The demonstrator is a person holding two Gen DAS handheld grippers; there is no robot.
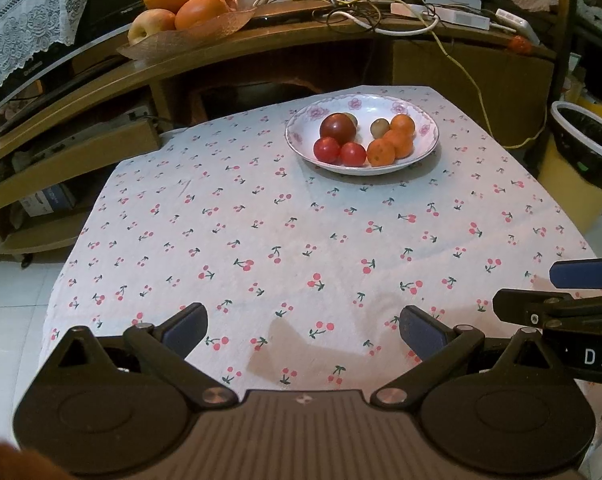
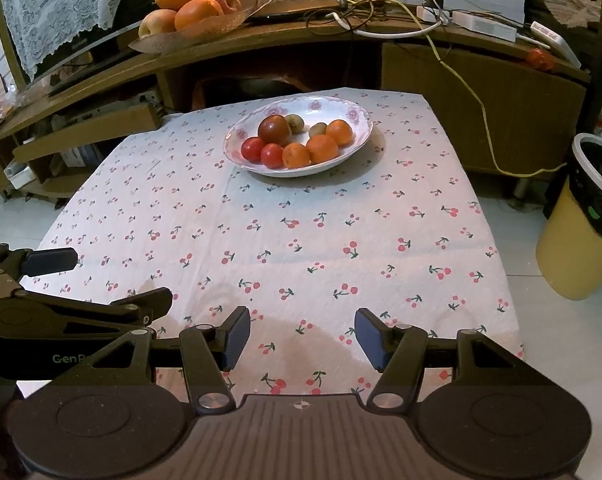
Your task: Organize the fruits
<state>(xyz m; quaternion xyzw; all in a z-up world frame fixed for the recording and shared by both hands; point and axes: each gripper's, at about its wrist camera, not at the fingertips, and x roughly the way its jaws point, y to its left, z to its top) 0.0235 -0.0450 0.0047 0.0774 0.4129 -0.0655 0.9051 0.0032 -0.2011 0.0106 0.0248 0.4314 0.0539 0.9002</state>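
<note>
the fruits all sit in the white flowered plate (image 1: 301, 148) at the far side of the desk (image 1: 261, 240), which is covered by a cherry-print cloth. in the plate are a large dark red tomato (image 1: 337, 128), two small red tomatoes (image 1: 326, 149) side by side at the near rim, three small oranges (image 1: 381, 153) clustered to the right, and two small brownish-green kiwis (image 1: 379, 128) toward the back, one partly hidden behind the dark tomato. the left gripper (image 1: 303, 330) hangs over the near edge of the cloth with its jaws spread wide and nothing between them; the right gripper (image 2: 302, 338) is just beside it, jaws parted about halfway and also empty. both are well apart from the plate. these fruits look light and round, so they will likely roll if nudged and may slip out of flat pads. the tomatoes have smooth thin skin and soft flesh, so a gentle squeeze across the widest middle seems safest. the oranges should be firmer with a grippier rind and will stand a slightly stronger pinch at their equator. the kiwis are small and low among the others, hard to reach without bumping neighbours. the two near tomatoes and the near orange touch, so the pads need a gap to slide into. the plate is glazed and may skid on the cloth if pushed.
</note>
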